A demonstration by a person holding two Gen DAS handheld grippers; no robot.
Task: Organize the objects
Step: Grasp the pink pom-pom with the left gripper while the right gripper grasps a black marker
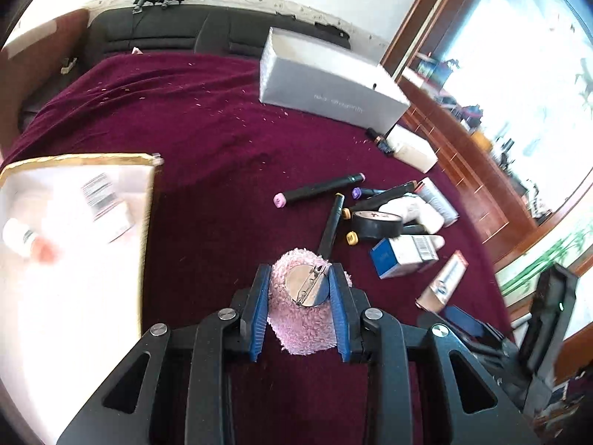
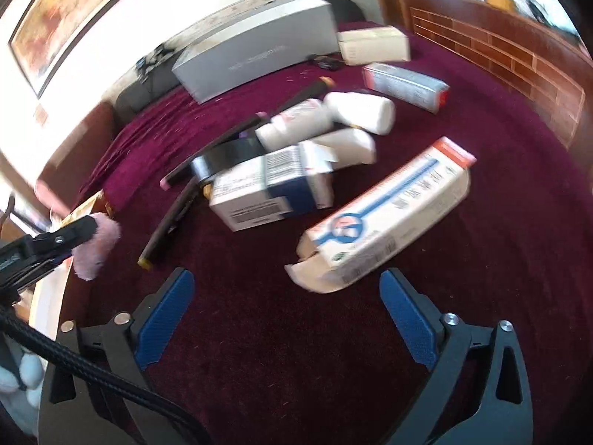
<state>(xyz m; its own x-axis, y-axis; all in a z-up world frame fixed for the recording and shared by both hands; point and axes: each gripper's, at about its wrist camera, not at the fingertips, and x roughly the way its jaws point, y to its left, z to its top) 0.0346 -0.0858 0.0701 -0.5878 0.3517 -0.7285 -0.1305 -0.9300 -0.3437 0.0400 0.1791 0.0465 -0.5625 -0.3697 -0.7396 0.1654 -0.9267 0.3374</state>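
Note:
My left gripper [image 1: 299,278] is shut on a fluffy pink brooch [image 1: 300,319] with a round metal pin back, held above the maroon cloth. It also shows in the right wrist view [image 2: 97,250] at the far left. A white tray with a gold rim [image 1: 146,200] lies to the left and holds a small bottle [image 1: 20,237] and a box. My right gripper [image 2: 287,289] is open and empty above the cloth, just short of a long white and blue box [image 2: 389,218].
A pile lies on the cloth: black markers [image 1: 318,189], a black tape roll [image 1: 376,224], white bottles [image 2: 357,109], a blue and white carton [image 2: 274,189]. A large grey box [image 1: 326,81] stands at the back. A wooden headboard [image 2: 500,55] runs along the right.

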